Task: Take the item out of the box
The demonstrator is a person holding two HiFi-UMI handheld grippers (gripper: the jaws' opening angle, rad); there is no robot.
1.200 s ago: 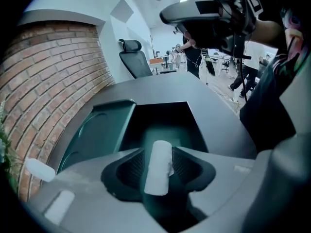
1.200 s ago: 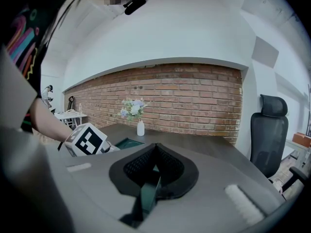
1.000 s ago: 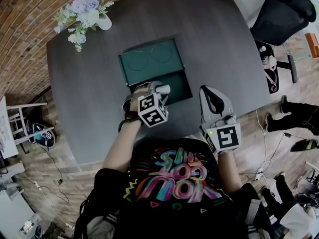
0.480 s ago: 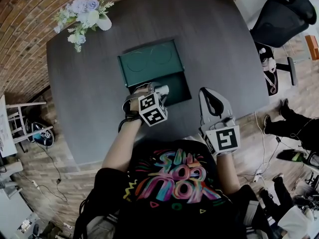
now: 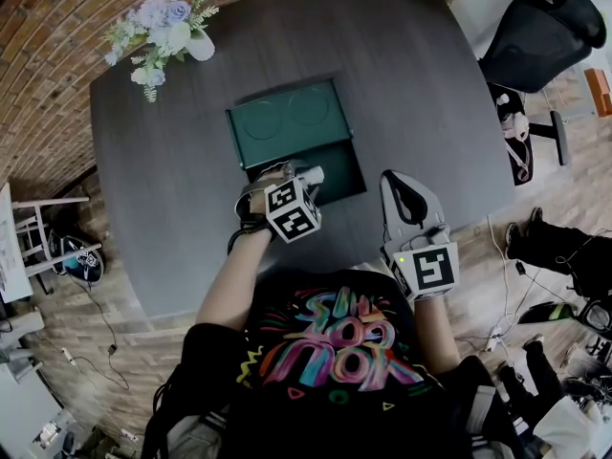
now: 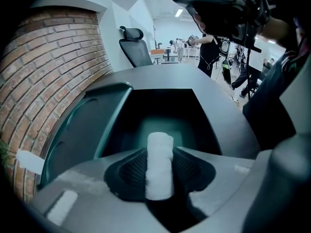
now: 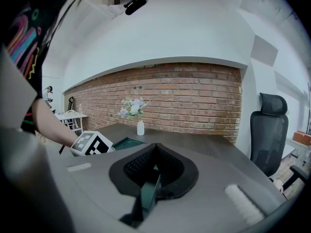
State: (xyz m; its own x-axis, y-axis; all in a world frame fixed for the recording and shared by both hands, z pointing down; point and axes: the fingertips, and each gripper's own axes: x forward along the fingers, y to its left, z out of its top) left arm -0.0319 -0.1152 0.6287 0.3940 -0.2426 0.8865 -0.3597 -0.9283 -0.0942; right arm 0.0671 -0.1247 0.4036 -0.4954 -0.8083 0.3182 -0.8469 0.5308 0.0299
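An open dark green box (image 5: 342, 168) lies in the middle of the dark table (image 5: 411, 75), its lid (image 5: 287, 118) folded flat behind it. My left gripper (image 5: 304, 174) hovers over the box's front left part, shut on a small white roll (image 5: 313, 173). In the left gripper view the roll (image 6: 159, 159) stands upright between the ribbed pads (image 6: 130, 171), with the box's hollow (image 6: 163, 123) beyond it. My right gripper (image 5: 405, 185) is shut and holds nothing, off the box's front right corner. In its own view the right gripper (image 7: 154, 152) points over the table towards the brick wall.
A white vase of flowers (image 5: 164, 29) stands at the table's far left corner. A black office chair (image 5: 540, 36) is beyond the table's right side, and a person's legs (image 5: 564, 232) are on the floor there. The table's near edge runs just under my grippers.
Both grippers have hardly moved; the left one still holds the white roll over the box. The person's legs at the right have shifted down the floor.
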